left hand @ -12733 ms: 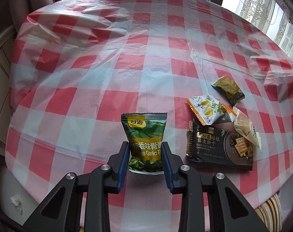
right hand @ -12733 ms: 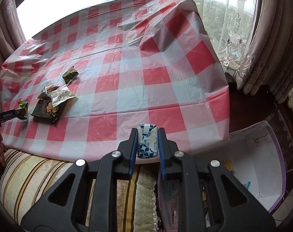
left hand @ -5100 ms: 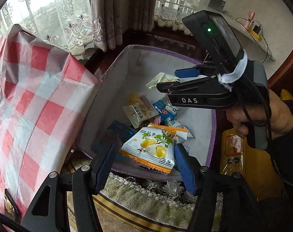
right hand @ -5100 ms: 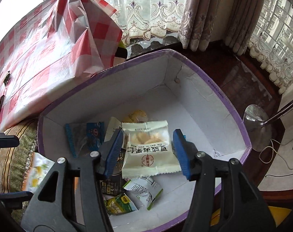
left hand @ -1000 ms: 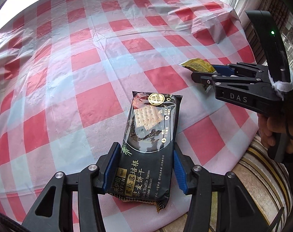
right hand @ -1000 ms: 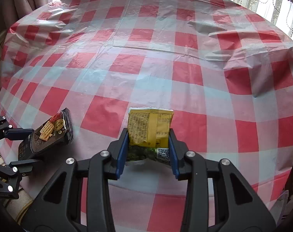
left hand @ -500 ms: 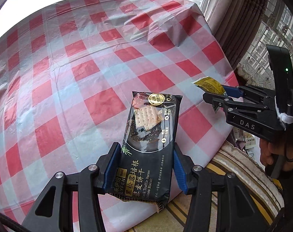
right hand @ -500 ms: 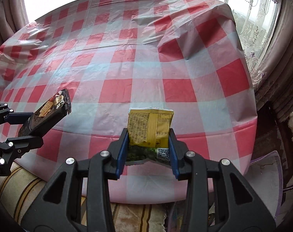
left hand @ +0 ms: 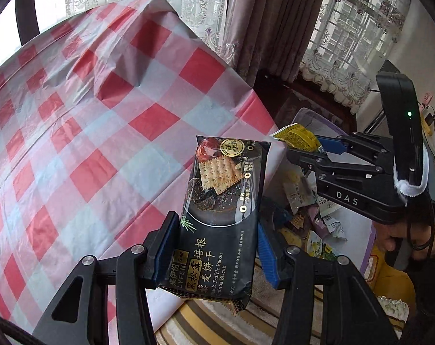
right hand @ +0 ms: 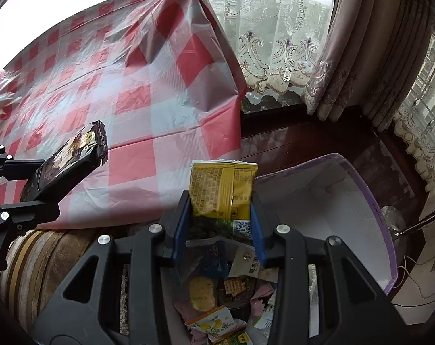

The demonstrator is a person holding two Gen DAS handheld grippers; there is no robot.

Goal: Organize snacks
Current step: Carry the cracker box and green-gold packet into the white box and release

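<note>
Both claws are clamped shut on snacks, the left gripper [left hand: 217, 247] holding a black biscuit pack [left hand: 221, 201] beside the white box [right hand: 361, 210] and the right gripper [right hand: 220, 230] holding a yellow packet [right hand: 221, 191] above it, apparently for dropping among the snacks inside.

Left wrist: close, looking along fingers rightward past tabletop [left hand: 108, 132] edge. Right wrist: close, looking down over box [right hand: 369, 201]. Shared: tabletop corner, box, curtains [right hand: 361, 43].
</note>
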